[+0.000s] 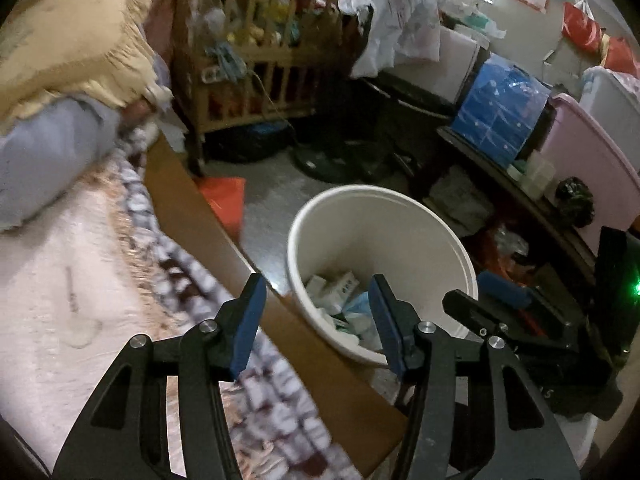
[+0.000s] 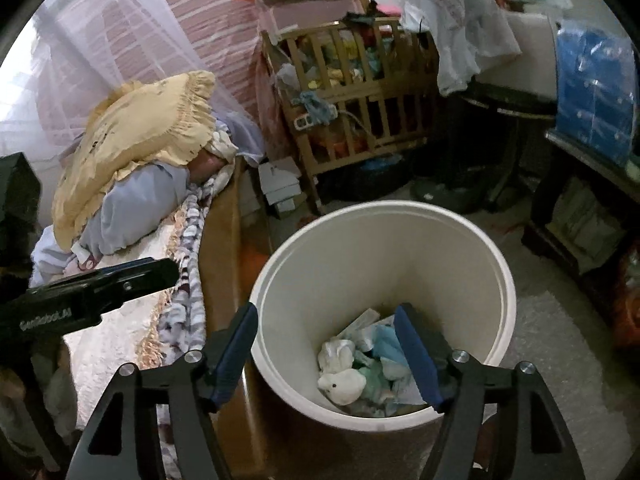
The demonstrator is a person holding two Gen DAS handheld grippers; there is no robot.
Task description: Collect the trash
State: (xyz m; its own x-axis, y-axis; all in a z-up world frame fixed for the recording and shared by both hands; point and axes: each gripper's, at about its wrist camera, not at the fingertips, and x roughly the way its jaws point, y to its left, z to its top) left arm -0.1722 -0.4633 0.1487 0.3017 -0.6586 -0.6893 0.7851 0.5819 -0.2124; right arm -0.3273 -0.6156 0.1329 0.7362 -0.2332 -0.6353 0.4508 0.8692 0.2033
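Both tools hang empty above a white waste bucket [image 2: 384, 280] that stands on the floor just beside the bed's wooden edge [image 1: 224, 236]. The right hand-held gripper [image 2: 330, 356] has its jaws spread wide over the bucket mouth with nothing between them. The left hand-held gripper [image 1: 316, 320] is likewise spread and empty, straddling the bed edge and the bucket rim. Crumpled tissues and wrappers [image 2: 368, 368] already lie at the bottom of the bucket.

The step in hand looks like a release just finished, or a search for the next scrap. To do it well, lift clear of the rim before swinging away so a finger does not tip the bucket. Scan the bed cover [image 1: 80, 264] and floor slowly; no loose trash shows clearly there, and the left view is blurred.
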